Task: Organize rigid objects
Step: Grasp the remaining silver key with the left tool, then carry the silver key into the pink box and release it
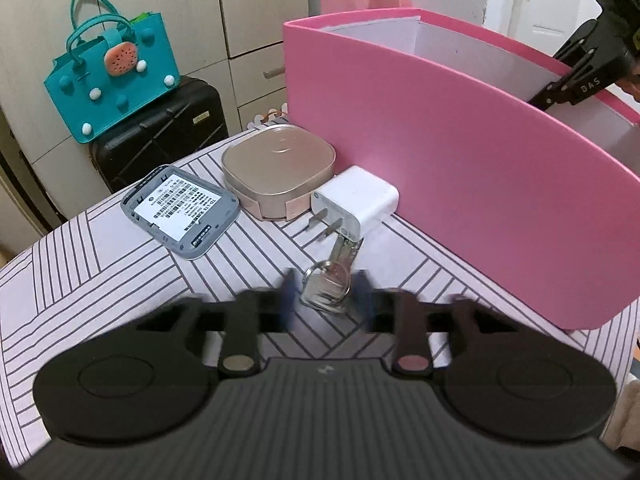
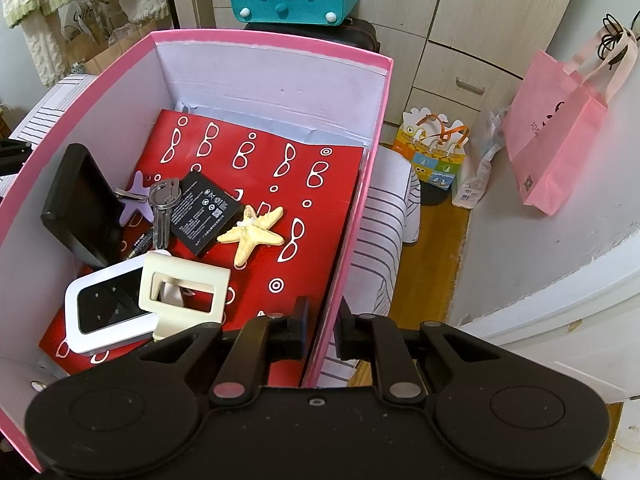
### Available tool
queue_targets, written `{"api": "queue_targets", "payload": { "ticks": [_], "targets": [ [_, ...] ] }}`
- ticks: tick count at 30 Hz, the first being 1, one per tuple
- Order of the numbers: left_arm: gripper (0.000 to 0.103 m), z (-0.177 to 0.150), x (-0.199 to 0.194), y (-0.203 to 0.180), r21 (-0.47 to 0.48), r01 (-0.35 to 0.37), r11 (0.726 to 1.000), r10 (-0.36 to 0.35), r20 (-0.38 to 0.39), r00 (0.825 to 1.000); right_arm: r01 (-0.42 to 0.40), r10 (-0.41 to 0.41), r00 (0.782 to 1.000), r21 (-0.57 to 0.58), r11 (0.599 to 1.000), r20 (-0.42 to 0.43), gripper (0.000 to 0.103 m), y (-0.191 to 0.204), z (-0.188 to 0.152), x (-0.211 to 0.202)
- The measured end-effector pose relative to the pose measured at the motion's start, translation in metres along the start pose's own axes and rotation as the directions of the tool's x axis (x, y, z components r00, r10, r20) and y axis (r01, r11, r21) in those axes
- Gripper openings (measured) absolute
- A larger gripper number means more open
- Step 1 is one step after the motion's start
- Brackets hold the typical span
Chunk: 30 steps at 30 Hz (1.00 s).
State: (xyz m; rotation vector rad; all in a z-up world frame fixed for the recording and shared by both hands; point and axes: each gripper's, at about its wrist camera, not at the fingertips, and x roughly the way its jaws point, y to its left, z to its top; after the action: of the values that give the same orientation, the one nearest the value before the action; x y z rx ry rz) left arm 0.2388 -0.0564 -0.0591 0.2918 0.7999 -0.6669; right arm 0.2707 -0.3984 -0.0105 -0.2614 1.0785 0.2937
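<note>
Left tongs (image 1: 325,298) sit low over the striped counter (image 1: 100,264), jaws either side of a bunch of keys (image 1: 327,286); fingers blurred, so contact cannot be told. The keys lie just in front of a white plug charger (image 1: 360,202), beside the pink box (image 1: 460,184). A gold square tin (image 1: 278,170) and a grey router (image 1: 182,210), label up, lie further left.

Right tongs (image 2: 325,330) are nearly closed, straddling the box's pink wall (image 2: 352,216), gripping it. Inside the box: cream starfish (image 2: 254,232), black battery (image 2: 206,210), second key bunch (image 2: 162,208), purple starfish (image 2: 138,198).
</note>
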Motion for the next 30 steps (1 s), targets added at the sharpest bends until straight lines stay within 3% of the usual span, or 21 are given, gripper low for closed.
{"api": "queue_targets", "payload": {
  "ticks": [8,9,10,19,30],
  "targets": [
    [0.021,-0.007,-0.018,0.005,-0.02,0.012,1.0,-0.011,0.039,0.999,0.0,0.0,1.0,0.003,1.0,0.001,0.019,0.0,0.001,0.0],
    [0.005,-0.007,-0.02,0.006,-0.024,0.016,1.0,-0.015,0.038,0.999,0.0,0.0,1.0,0.004,1.0,0.001,0.019,0.0,0.001,0.0],
    [0.004,-0.008,-0.022,0.007,-0.034,0.021,0.999,-0.019,0.037,0.999,0.001,-0.001,1.0,0.004,1.0,0.001,0.019,0.0,0.001,0.0],
    [0.002,-0.009,-0.039,0.018,-0.095,0.009,0.995,-0.002,0.076,0.997,0.007,-0.007,1.0,0.007,1.0,-0.001,0.019,0.001,0.0,0.0],
    [0.001,0.01,-0.079,0.013,-0.075,-0.003,0.997,0.014,0.144,0.99,0.01,-0.01,1.0,-0.013,1.0,0.003,0.019,0.003,0.0,0.0]
  ]
}}
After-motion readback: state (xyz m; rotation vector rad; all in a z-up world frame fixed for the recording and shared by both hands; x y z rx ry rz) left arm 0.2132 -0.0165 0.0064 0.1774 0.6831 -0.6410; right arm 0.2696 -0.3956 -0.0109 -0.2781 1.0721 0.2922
